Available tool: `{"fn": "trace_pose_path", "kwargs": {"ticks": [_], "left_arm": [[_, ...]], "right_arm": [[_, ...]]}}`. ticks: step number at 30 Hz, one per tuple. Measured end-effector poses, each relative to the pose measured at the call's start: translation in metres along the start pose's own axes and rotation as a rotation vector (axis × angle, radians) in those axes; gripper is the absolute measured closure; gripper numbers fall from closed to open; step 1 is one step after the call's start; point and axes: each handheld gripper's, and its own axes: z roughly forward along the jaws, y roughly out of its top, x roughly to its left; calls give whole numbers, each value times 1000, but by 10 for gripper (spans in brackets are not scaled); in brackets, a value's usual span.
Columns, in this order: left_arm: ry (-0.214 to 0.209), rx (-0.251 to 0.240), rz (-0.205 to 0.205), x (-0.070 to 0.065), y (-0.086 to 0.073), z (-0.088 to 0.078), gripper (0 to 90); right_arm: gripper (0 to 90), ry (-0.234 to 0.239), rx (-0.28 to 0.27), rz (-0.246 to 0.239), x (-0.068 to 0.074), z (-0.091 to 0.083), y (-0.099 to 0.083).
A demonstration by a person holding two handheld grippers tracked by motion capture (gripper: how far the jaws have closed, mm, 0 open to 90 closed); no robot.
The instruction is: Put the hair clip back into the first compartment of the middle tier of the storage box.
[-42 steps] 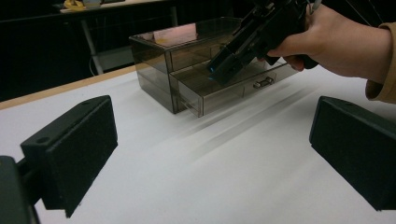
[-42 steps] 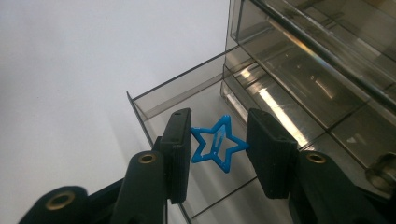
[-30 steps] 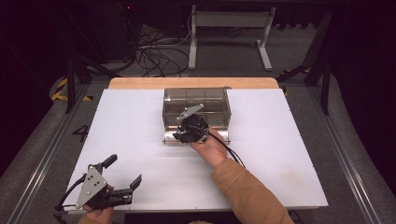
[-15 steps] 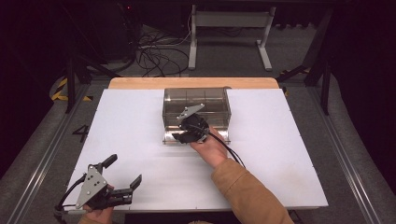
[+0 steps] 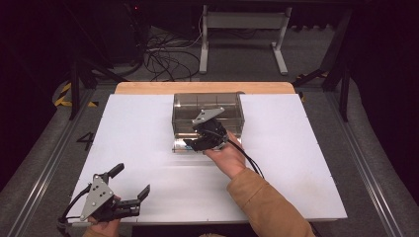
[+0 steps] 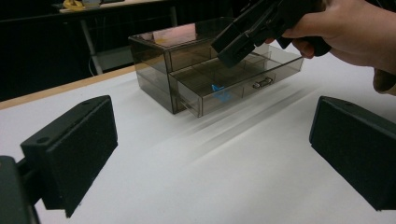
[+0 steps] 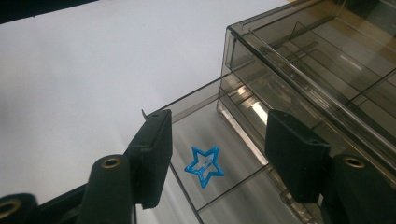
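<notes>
We find the blue star (image 7: 204, 165) lying flat on the floor of the pulled-out drawer (image 6: 233, 91), in a front compartment near the drawer's corner — set down there, we judge, so the drawer can be pushed shut over it. The drawer stands out from its smoky clear cabinet (image 5: 207, 111), which sits toward the far middle of the bench (image 5: 306, 163). Our right tongs (image 7: 217, 154) hang just above the drawer with the star below the gap and touching neither pad; their jaws have just been opening and now stand apart, gripping nothing. Well away from the drawer, at the near edge, our left tongs (image 5: 129, 185) rest wide open and empty — waiting, it seems.
</notes>
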Motion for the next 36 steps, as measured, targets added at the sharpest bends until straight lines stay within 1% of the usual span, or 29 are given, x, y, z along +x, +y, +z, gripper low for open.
{"fn": "trace_pose_path", "kwargs": {"ticks": [6, 11, 14, 20, 24, 27, 31, 36], "left_arm": [[0, 2, 1, 0, 0, 0, 17], [1, 1, 0, 0, 0, 0, 18], [1, 1, 0, 0, 0, 0, 18], [3, 1, 4, 0, 0, 0, 17], [2, 3, 1, 0, 0, 0, 18], [3, 3, 1, 0, 0, 0, 18], [3, 2, 2, 0, 0, 0, 18], [3, 2, 0, -1, 0, 0, 18]], "right_arm": [[411, -5, -12, -19, 3, -6, 2], [393, -5, -24, -21, 4, -12, 2], [376, -14, -29, -29, 5, -18, 2], [296, -22, -42, -43, 6, -32, 0], [243, -21, -62, -48, 6, -42, -2], [208, -21, -87, -43, 5, -52, -5], [175, -24, -114, -37, 4, -64, -9], [155, -29, -142, -36, 2, -78, -15]]}}
